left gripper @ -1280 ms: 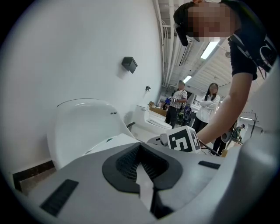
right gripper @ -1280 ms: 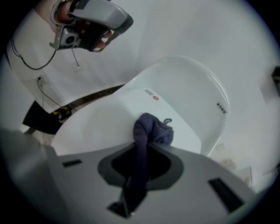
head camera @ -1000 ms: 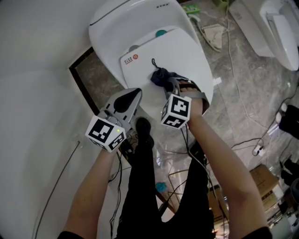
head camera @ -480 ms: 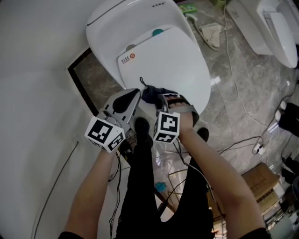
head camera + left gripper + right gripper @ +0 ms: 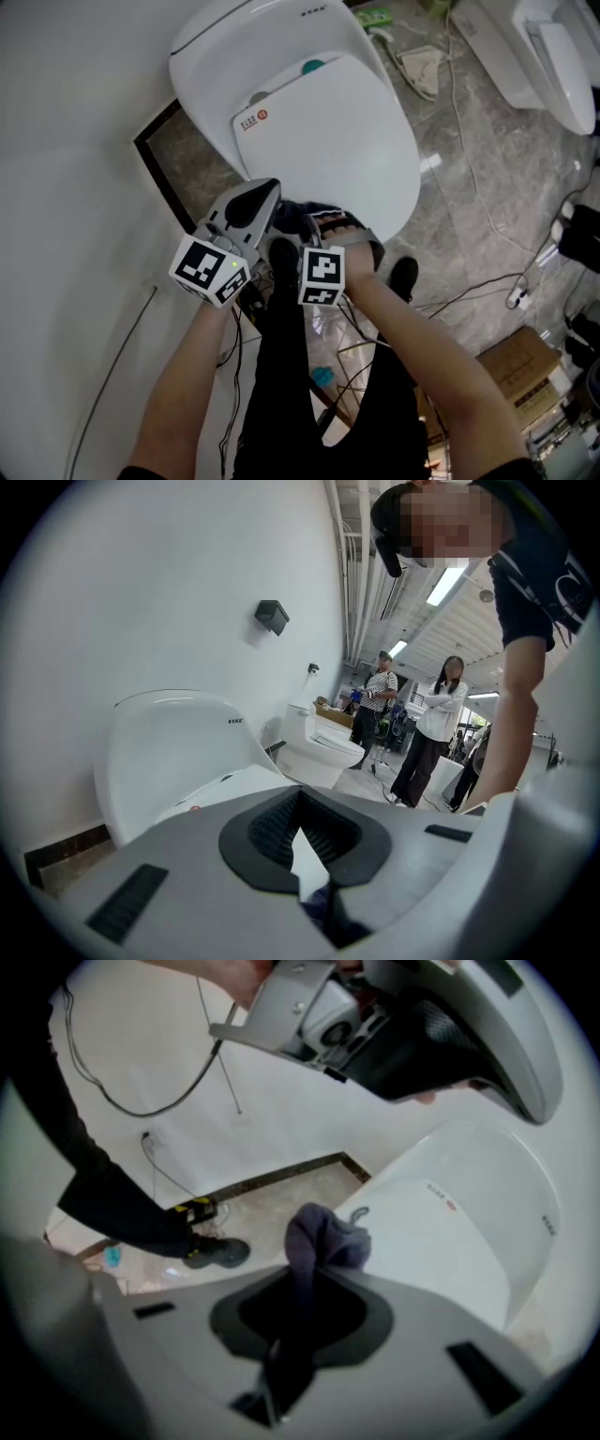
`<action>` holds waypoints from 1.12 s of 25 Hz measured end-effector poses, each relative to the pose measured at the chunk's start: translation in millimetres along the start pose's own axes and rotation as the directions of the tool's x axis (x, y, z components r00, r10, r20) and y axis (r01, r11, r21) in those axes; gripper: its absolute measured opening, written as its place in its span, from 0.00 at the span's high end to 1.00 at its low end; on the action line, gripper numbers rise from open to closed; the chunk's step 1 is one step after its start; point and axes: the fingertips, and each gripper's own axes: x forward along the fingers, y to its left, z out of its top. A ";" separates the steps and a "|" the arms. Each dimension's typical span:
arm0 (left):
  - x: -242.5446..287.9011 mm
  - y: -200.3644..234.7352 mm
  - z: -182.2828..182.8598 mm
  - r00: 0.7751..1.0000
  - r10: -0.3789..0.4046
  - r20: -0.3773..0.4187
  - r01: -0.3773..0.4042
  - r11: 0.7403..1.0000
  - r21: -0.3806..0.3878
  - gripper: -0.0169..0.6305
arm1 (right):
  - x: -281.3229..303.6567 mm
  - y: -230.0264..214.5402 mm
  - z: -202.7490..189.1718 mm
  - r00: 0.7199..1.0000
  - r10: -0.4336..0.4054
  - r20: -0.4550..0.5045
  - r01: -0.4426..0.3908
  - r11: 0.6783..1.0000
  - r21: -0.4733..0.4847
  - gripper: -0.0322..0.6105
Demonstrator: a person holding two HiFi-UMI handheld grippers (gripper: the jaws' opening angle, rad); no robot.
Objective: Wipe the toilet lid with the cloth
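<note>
The white toilet lid (image 5: 323, 131) lies closed on its bowl. A dark blue cloth (image 5: 298, 215) sits bunched at the lid's near left edge, and my right gripper (image 5: 315, 222) is shut on it. In the right gripper view the cloth (image 5: 323, 1237) sticks up from between the jaws of the right gripper (image 5: 302, 1297), with the lid (image 5: 441, 1232) beyond it. My left gripper (image 5: 266, 194) hovers just left of the cloth, off the lid's edge, shut and holding nothing. The left gripper (image 5: 302, 841) looks across the lid (image 5: 220, 789) toward the tank.
A white wall runs along the left. Cables (image 5: 469, 159) trail over the marble floor on the right, near another toilet (image 5: 548, 52). The person's shoes (image 5: 285, 259) stand right below the bowl. Bystanders (image 5: 439, 726) and another toilet (image 5: 319, 747) show in the left gripper view.
My right gripper has dragged the cloth from the middle of the lid down to its near left edge, toward the person. The left gripper has stayed put.
</note>
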 end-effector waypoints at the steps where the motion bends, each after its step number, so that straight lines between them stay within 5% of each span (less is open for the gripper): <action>1: -0.5 0.5 0.4 1.000 0.001 -0.002 -0.001 1.000 0.000 0.95 | 0.0 4.8 1.6 1.000 0.016 0.006 -0.016 1.000 -0.001 0.85; 5: -2.8 5.2 1.5 1.000 0.012 -0.007 -0.012 1.000 -0.005 0.95 | -12.9 -5.3 1.5 0.999 -0.001 0.052 0.000 1.000 0.014 0.85; 9: -3.9 8.1 -0.2 1.000 0.013 -0.009 -0.013 1.000 -0.005 0.95 | -34.8 -65.0 -24.5 0.994 -0.099 0.057 0.095 0.993 0.067 0.85; 19: 2.5 4.7 1.9 1.000 -0.011 -0.016 0.011 1.000 0.003 0.95 | -83.3 -252.3 -142.4 0.932 -0.332 -0.143 0.357 0.907 0.221 0.85; 23: 7.0 3.8 -3.9 0.999 -0.022 -0.030 0.022 1.000 -0.001 0.95 | -77.5 -285.7 -173.5 0.924 -0.326 -0.202 0.375 0.877 0.299 0.85; 28: 7.6 6.6 -3.0 0.999 -0.014 -0.037 0.013 1.000 -0.008 0.95 | -61.6 -292.6 -194.4 0.930 -0.267 -0.253 0.337 0.892 0.300 0.85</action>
